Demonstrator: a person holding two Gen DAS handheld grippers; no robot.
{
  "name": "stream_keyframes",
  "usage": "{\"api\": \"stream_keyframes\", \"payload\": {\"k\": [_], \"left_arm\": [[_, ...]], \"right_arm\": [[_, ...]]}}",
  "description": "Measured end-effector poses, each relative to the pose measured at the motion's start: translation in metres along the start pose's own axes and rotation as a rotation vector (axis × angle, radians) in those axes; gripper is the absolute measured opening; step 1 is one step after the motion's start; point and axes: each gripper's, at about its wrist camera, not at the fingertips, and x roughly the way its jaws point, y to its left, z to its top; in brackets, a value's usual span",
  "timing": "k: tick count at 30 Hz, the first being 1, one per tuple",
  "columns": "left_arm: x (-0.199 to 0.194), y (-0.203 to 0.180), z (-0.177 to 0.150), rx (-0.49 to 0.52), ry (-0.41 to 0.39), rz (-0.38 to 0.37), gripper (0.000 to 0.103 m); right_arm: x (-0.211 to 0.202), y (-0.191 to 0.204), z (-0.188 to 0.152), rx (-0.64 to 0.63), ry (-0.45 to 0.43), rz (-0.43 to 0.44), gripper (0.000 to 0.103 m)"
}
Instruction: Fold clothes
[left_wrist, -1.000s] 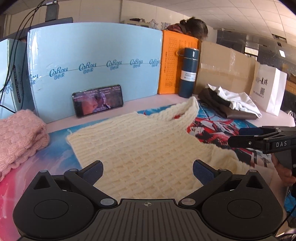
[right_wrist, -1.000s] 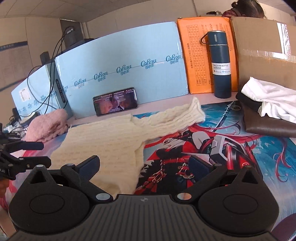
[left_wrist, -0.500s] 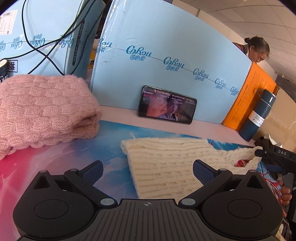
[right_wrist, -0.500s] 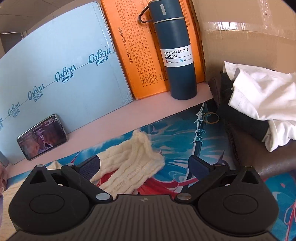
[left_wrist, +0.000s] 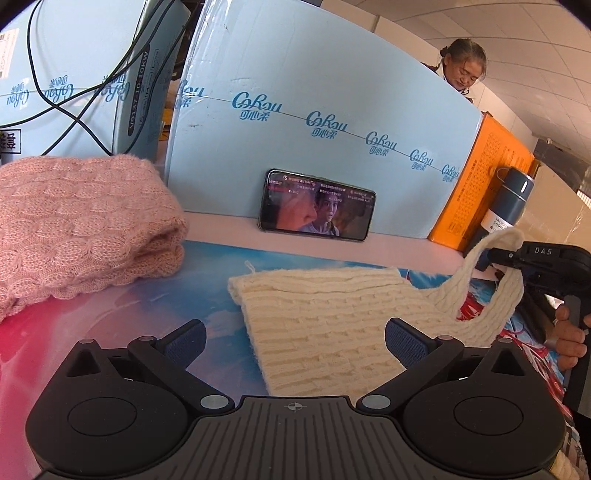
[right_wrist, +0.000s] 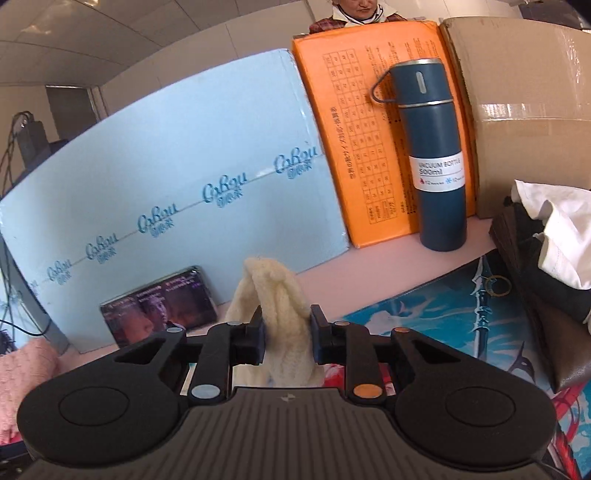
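Gripping the sleeve (right_wrist: 284, 325) of the cream sweater (left_wrist: 332, 325), the right claw (right_wrist: 287, 341) holds it raised; the left claw (left_wrist: 295, 339) hovers open. I judge the sleeve should be laid flat across the body, without dragging it.

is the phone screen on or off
On: the phone, leaning against the blue box, shows a video picture.

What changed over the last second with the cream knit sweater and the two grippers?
The right gripper closed on the cream knit sweater's sleeve and lifted it off the mat. The left gripper stayed open above the sweater body. The folded pink knit stayed put.
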Motion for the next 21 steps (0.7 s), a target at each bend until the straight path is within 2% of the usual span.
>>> {"api": "stream_keyframes", "payload": {"k": [2,7,10,13,14,16,18,21], "left_arm": [[0.000,0.000,0.000,-0.002,0.002,-0.006,0.103],[-0.001,0.003,0.001,-0.018,0.005,-0.019,0.103],[-0.001,0.007,0.002,-0.040,0.010,-0.026,0.103],[-0.001,0.012,0.002,-0.063,0.014,-0.032,0.103],[-0.001,0.014,0.002,-0.071,0.014,-0.034,0.103],[-0.001,0.016,0.002,-0.081,0.014,-0.039,0.103],[-0.001,0.017,0.003,-0.088,0.010,-0.039,0.103],[-0.003,0.021,0.004,-0.106,0.001,-0.039,0.103]], "right_arm": [[-0.011,0.025,0.002,-0.022,0.001,0.071,0.021],[-0.012,0.089,-0.019,-0.119,0.097,0.160,0.025],[-0.002,0.119,-0.045,-0.255,0.155,0.126,0.031],[0.008,0.136,-0.070,-0.392,0.219,0.062,0.048],[0.011,0.142,-0.078,-0.442,0.242,0.044,0.058],[0.007,0.149,-0.085,-0.524,0.248,0.049,0.068],[-0.001,0.154,-0.089,-0.587,0.245,0.073,0.086],[-0.016,0.158,-0.089,-0.638,0.253,0.145,0.091]]}}
